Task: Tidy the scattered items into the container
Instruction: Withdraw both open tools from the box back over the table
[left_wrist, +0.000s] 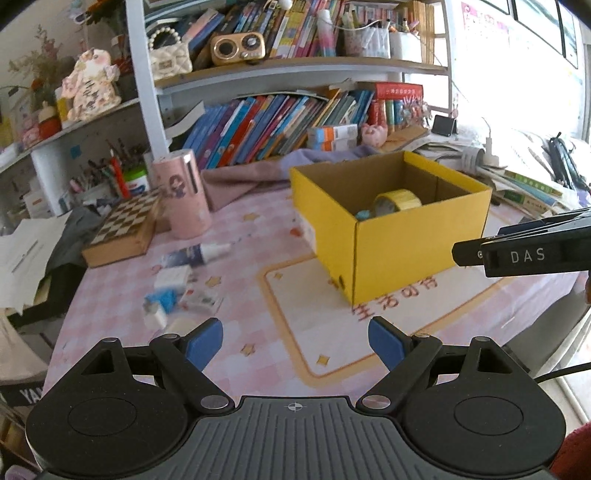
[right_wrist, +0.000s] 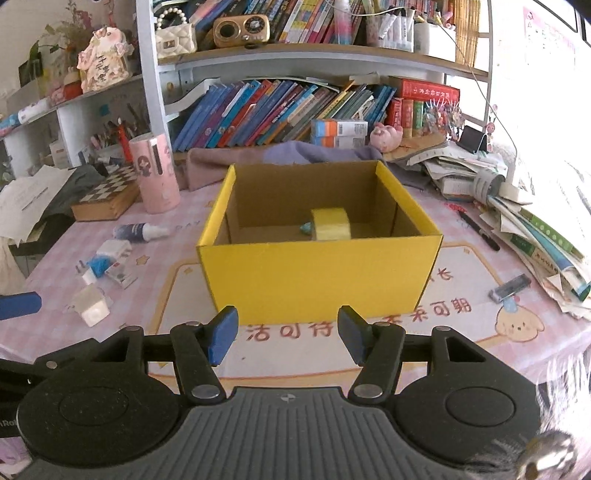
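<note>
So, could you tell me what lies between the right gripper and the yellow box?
Only bare printed tablecloth separates the open right gripper from the yellow box, seen in the right wrist view.

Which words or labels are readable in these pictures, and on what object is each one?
"DAS": on the right gripper, seen from the left wrist.
"YA", cut off: white letters on a black thing at the left edge.
Mat print: Chinese characters, partly hidden.
Book spines: too small.

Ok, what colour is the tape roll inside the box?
Yellow. The tape roll stands on edge on the cardboard floor, clearest in the right wrist view.
</note>
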